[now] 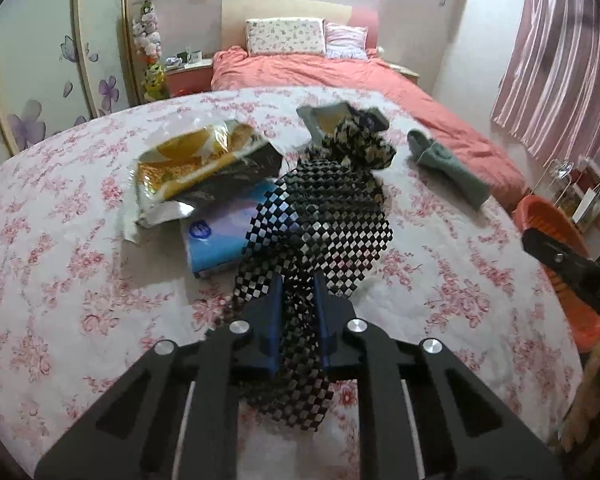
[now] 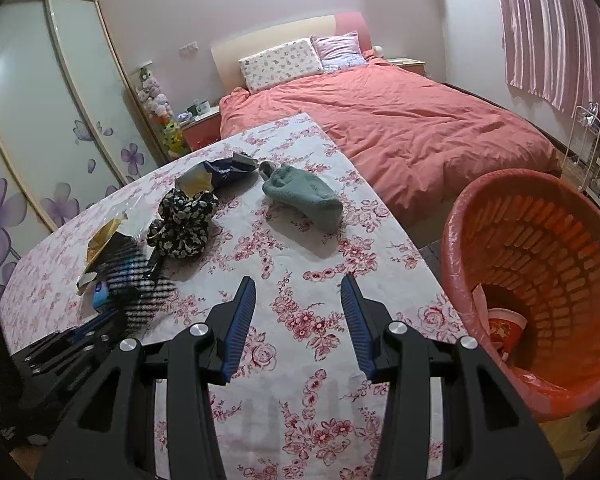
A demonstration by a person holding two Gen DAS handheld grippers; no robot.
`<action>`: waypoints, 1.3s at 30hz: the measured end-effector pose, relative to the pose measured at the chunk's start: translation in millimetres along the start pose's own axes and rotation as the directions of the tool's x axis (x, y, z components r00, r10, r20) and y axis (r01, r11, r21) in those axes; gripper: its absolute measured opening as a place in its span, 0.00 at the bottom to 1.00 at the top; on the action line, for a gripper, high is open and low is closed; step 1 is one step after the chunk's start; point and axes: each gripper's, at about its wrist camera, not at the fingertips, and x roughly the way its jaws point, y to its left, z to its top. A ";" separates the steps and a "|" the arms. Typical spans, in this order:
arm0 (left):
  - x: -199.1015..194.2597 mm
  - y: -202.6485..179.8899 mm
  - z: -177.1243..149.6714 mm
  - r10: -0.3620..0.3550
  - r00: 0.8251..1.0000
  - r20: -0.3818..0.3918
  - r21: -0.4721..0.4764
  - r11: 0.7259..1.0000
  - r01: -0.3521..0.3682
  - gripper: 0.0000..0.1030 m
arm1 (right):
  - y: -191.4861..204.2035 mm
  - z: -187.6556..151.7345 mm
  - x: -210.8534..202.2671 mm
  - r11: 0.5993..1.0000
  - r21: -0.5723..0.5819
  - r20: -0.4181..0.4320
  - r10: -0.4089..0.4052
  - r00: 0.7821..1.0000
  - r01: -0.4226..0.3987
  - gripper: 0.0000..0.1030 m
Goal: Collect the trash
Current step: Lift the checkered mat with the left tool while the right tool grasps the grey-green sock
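On the left of the worktop [image 2: 300,240], which wears a pink floral cloth, we see a crumpled yellow wrapper [image 1: 204,168] lying over a blue packet [image 1: 216,240]. Just right of them, our left tongs [image 1: 296,320] are closed on a black-and-white checked cloth [image 1: 324,224]; the pads pinch its near end. The cloth's long axis runs away from the tongs toward the bed [image 2: 400,128], with the far end wider and spread on the worktop. At that far end lies a bunched black floral fabric [image 1: 364,144], touching the cloth. Beyond it sits a torn dark wrapper [image 2: 220,172] with a yellow inside.

Further right, a grey-green sock [image 2: 304,196] lies apart from the rest, its long axis slanting from the far left to the near right, its open cuff at the far end.

Our right tongs [image 2: 298,312] hover above bare worktop with the jaws standing part open and nothing between them.

At the far right, beside the worktop's edge, a red basket [image 2: 540,216] with slotted walls is lined with a clear bag. In its bottom lies red-and-white printed paper trash [image 2: 504,328]; we cannot tell what kind.
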 end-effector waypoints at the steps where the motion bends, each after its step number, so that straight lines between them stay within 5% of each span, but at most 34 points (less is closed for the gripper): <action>1: -5.6 2.6 1.2 -0.005 1.000 0.012 -0.004 1.000 0.005 0.15 | -1.1 0.9 0.1 1.000 -0.001 0.002 -0.001 1.000 0.001 0.44; 18: -61.7 26.7 37.1 -0.074 0.980 0.186 -0.046 0.995 0.084 0.14 | -7.6 33.3 31.3 1.000 0.003 0.001 -0.007 1.000 0.007 0.44; 27: -53.1 23.6 47.3 -0.053 0.980 0.190 -0.036 0.997 0.061 0.14 | -1.6 51.4 58.6 1.000 -0.019 -0.029 0.000 1.000 -0.001 0.50; 35: -42.8 16.4 54.5 -0.060 0.981 0.187 -0.031 0.997 0.066 0.14 | 11.6 59.6 101.5 0.993 -0.092 -0.105 -0.082 0.991 0.073 0.54; 36: -41.9 15.6 55.0 -0.062 0.981 0.186 -0.030 0.997 0.069 0.14 | 11.2 58.9 103.2 0.993 -0.096 -0.113 -0.085 0.990 0.075 0.48; 38: -40.8 13.7 54.9 -0.065 0.981 0.183 -0.028 0.997 0.071 0.14 | 6.7 55.3 100.2 0.991 -0.094 -0.122 -0.102 0.987 0.091 0.15; 39: -40.7 13.0 54.5 -0.066 0.981 0.181 -0.027 0.997 0.072 0.14 | 1.2 55.1 92.9 0.996 -0.068 -0.113 -0.071 0.991 0.063 0.11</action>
